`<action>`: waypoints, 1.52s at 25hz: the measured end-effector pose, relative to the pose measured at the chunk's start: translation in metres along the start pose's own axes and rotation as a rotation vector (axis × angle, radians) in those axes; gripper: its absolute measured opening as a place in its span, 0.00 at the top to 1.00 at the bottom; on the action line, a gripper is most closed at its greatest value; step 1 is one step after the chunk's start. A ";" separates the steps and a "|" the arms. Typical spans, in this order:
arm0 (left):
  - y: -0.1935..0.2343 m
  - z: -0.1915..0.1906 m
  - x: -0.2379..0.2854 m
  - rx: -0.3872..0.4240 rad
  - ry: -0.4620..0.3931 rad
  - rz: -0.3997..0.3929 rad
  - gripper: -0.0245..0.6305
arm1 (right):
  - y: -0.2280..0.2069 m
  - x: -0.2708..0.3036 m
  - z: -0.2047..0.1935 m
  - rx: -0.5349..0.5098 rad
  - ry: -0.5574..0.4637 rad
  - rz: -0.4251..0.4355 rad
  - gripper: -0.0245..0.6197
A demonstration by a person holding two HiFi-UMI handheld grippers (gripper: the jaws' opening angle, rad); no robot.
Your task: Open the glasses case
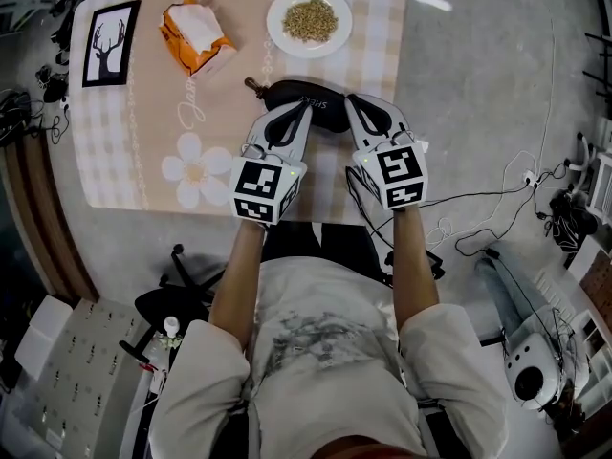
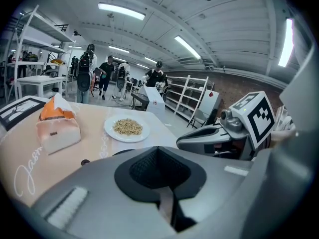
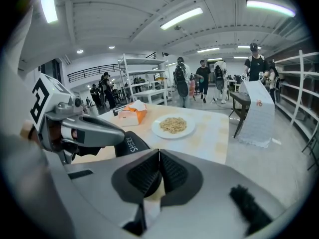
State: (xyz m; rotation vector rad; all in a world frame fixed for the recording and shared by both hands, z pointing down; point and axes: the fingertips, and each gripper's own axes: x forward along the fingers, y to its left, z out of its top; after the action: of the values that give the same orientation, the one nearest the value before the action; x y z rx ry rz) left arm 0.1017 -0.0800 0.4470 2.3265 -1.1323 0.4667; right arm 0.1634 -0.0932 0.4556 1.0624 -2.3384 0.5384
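The black glasses case (image 1: pixel 325 92) lies just on my side of the plate (image 1: pixel 275 29), with my 2 grippers, left (image 1: pixel 304 111) and right (image 1: pixel 354 101), both clenched empty, tips at it.

Checked-cloth desk (image 1: pixel 368 36) carries: deer picture (image 1: pixel 111 42) far left, orange tissue pack (image 1: pixel 196 34), white plate (image 1: pixel 279 17) of grain, black glasses case (image 1: pixel 325 108) near front edge.

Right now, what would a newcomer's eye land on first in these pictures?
In the middle of the head view, the left gripper and right gripper stand out. Each carries a black-and-white marker cube, both are shut, and their tips are at a black glasses case on the checked table. Beyond it sit a white plate of grain and, to its left, an orange pack.
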 end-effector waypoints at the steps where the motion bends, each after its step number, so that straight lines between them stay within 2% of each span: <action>1: 0.000 -0.001 0.001 0.001 0.005 0.000 0.95 | 0.000 0.001 0.001 -0.002 0.000 0.001 0.94; 8: -0.001 -0.010 -0.001 -0.007 0.025 -0.001 0.95 | 0.004 -0.001 -0.001 -0.018 0.002 0.020 0.94; 15: -0.004 -0.015 -0.012 -0.003 0.047 0.004 0.95 | 0.020 -0.009 0.000 -0.100 0.007 0.036 0.94; 22: -0.008 0.003 -0.013 -0.003 0.007 0.010 0.95 | 0.034 -0.019 -0.004 -0.091 -0.011 0.060 0.94; 30: 0.000 -0.002 -0.010 -0.007 0.028 0.055 0.95 | 0.044 -0.024 -0.008 -0.090 -0.004 0.094 0.94; 34: -0.001 -0.003 -0.011 -0.015 0.034 0.062 0.95 | 0.028 -0.026 -0.008 -0.059 0.000 0.056 0.94; 38: -0.001 -0.005 -0.013 -0.025 0.046 0.078 0.95 | 0.010 -0.023 -0.028 -0.048 0.094 0.016 0.94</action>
State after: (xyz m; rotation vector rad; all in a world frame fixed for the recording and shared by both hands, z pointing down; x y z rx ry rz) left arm 0.0941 -0.0688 0.4441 2.2452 -1.2034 0.5292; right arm 0.1764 -0.0585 0.4630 0.9757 -2.2681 0.5247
